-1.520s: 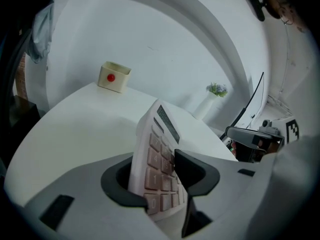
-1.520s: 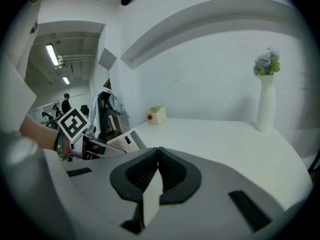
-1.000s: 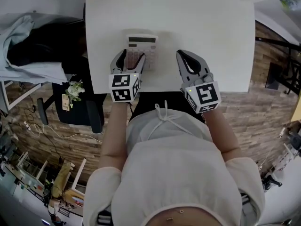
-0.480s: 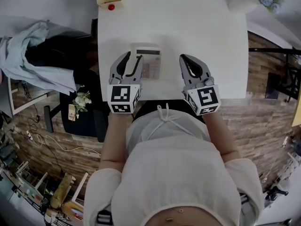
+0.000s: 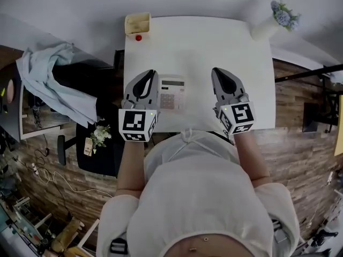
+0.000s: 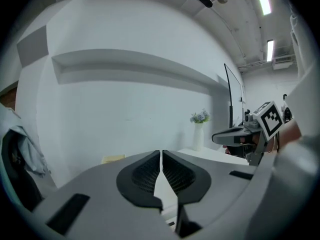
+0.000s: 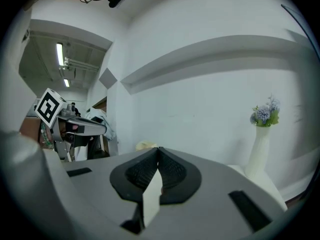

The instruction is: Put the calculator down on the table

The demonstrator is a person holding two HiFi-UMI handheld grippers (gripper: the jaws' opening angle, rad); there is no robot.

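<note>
The white calculator [image 5: 172, 93] lies flat on the white table [image 5: 214, 42], near its front edge, with nothing holding it. My left gripper [image 5: 148, 75] hovers just left of it, lifted above the tabletop; its jaws are shut and empty [image 6: 161, 153]. My right gripper [image 5: 221, 73] is raised over the table to the right of the calculator, well apart from it, its jaws shut on nothing [image 7: 158, 149]. Each gripper view looks level toward the white wall, and the calculator is hidden in both.
A yellow box [image 5: 137, 23] with a small red object [image 5: 139, 37] sits at the table's back left corner. A white vase with flowers [image 5: 270, 20] stands at the back right. A dark chair draped with pale blue cloth [image 5: 53, 84] is left of the table.
The left gripper's jaws, open at the calculator before, have closed. Both grippers have risen off the table. The calculator stays lying on the table.
</note>
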